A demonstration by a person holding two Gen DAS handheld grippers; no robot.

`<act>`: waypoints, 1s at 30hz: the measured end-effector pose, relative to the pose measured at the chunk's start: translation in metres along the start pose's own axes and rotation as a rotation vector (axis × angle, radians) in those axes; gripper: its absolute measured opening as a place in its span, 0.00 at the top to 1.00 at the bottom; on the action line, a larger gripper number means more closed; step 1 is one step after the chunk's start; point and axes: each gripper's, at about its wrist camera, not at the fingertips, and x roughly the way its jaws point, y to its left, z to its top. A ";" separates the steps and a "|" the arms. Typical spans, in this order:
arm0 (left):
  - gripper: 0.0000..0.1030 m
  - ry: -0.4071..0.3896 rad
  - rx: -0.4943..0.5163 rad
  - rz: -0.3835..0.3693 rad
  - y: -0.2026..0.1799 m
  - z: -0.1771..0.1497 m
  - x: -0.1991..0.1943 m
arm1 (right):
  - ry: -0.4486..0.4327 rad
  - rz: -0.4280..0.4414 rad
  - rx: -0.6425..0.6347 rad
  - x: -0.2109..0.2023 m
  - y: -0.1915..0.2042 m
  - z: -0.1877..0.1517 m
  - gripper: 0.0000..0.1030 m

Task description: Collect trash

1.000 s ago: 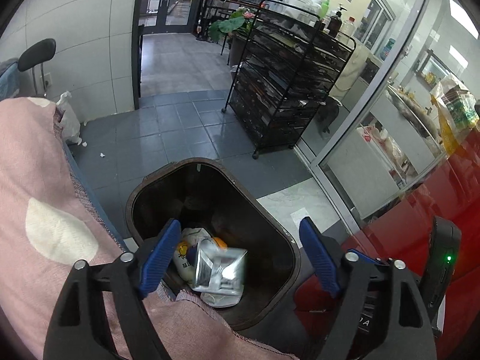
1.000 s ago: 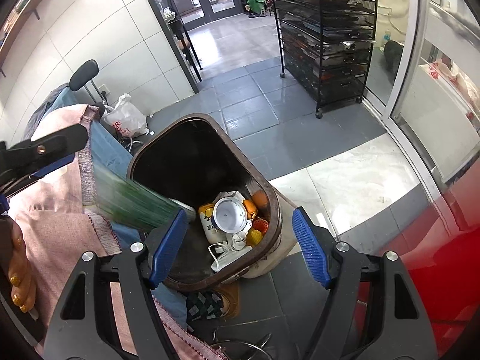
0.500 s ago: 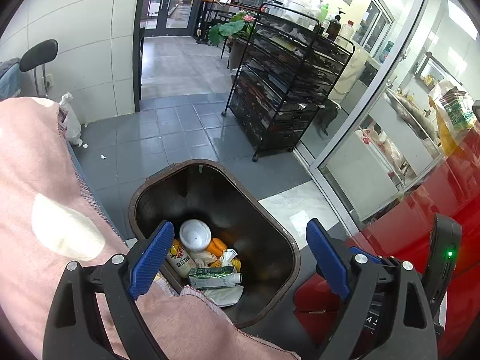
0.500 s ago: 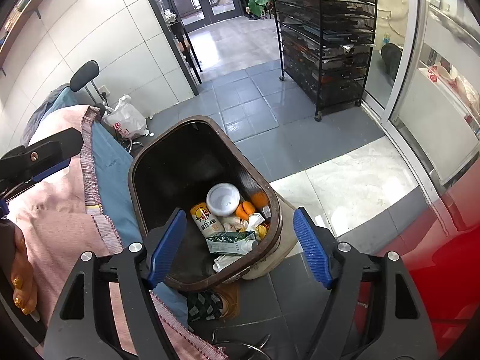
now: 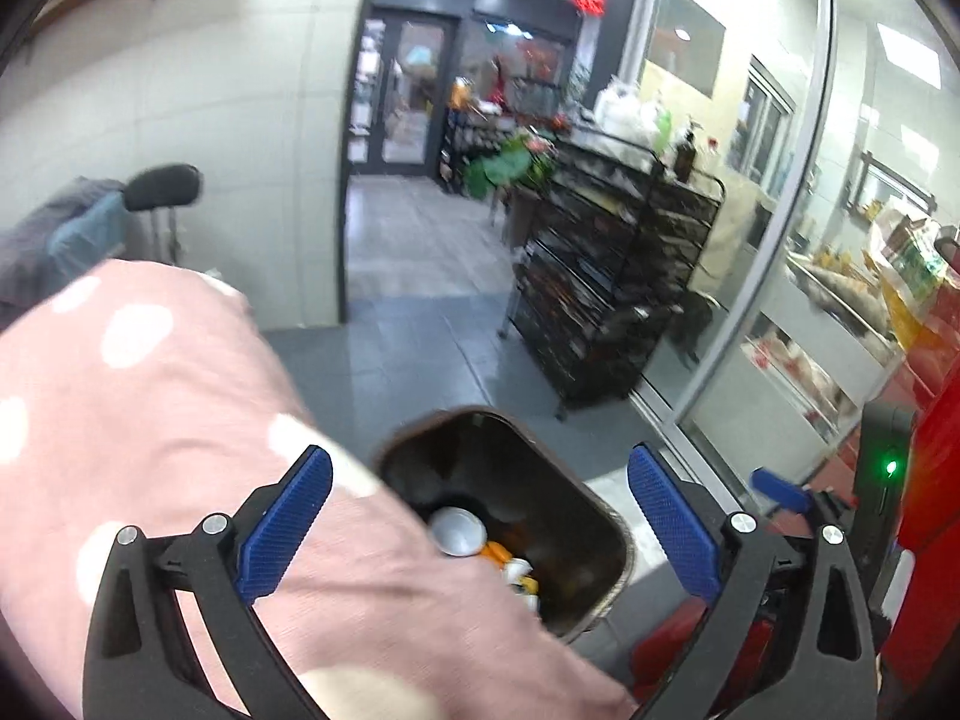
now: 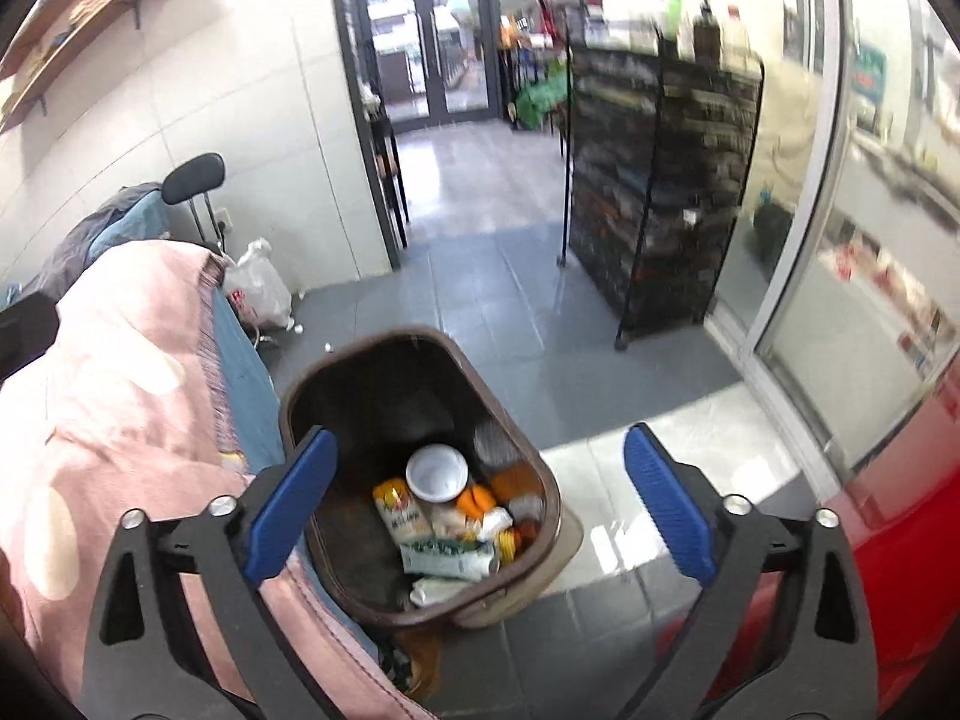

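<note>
Fingers on both tools stand wide apart, and I read nothing between them and nothing touching either pad. I see the right gripper [image 6: 477, 504] framing the lower centre of its view, blue pads splayed to either side; the left gripper [image 5: 477, 525] shows the same spread in the lower half of its own view.

Largest item first: the pink blanket [image 6: 114, 396] fills the left side of both views, and in the left wrist view it overlaps the lower-left part of the bin. Next, the brown trash bin [image 6: 360, 354] stands on the grey tile floor [image 6: 498, 300] directly ahead of and below the right fingers, near frame centre. Its opening is an elongated rounded rectangle, with the long axis running from upper left to lower right in the right wrist view.

I judge the right gripper better placed, since it looks straight into the opening, while the left sees the bin only partly.

Inside, the trash lies heaped at the lower-right end: a white cup [image 6: 437, 473] open side up, a green-and-white pouch [image 6: 447, 559] below it, and a yellow packet [image 6: 399, 510] to the cup's lower left. Both views are motion-blurred.
</note>
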 end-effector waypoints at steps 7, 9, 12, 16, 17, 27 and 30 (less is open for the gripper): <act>0.06 -0.079 -0.072 0.142 0.034 -0.017 -0.046 | -0.102 0.010 -0.055 -0.032 0.038 -0.003 0.05; 0.06 -0.096 -0.073 0.197 0.038 -0.020 -0.056 | -0.117 0.017 -0.069 -0.040 0.050 -0.006 0.05; 0.06 -0.115 -0.065 0.262 0.043 -0.028 -0.072 | -0.143 0.040 -0.080 -0.054 0.064 -0.011 0.05; 0.06 -0.147 -0.083 0.306 0.046 -0.038 -0.090 | -0.186 0.058 -0.106 -0.075 0.083 -0.017 0.05; 0.06 -0.152 -0.088 0.312 0.048 -0.041 -0.095 | -0.204 0.067 -0.119 -0.082 0.089 -0.020 0.05; 0.06 -0.228 -0.122 0.354 0.048 -0.068 -0.138 | -0.338 0.097 -0.227 -0.129 0.125 -0.044 0.05; 0.06 -0.243 -0.111 0.371 0.042 -0.074 -0.144 | -0.353 0.107 -0.228 -0.137 0.130 -0.044 0.05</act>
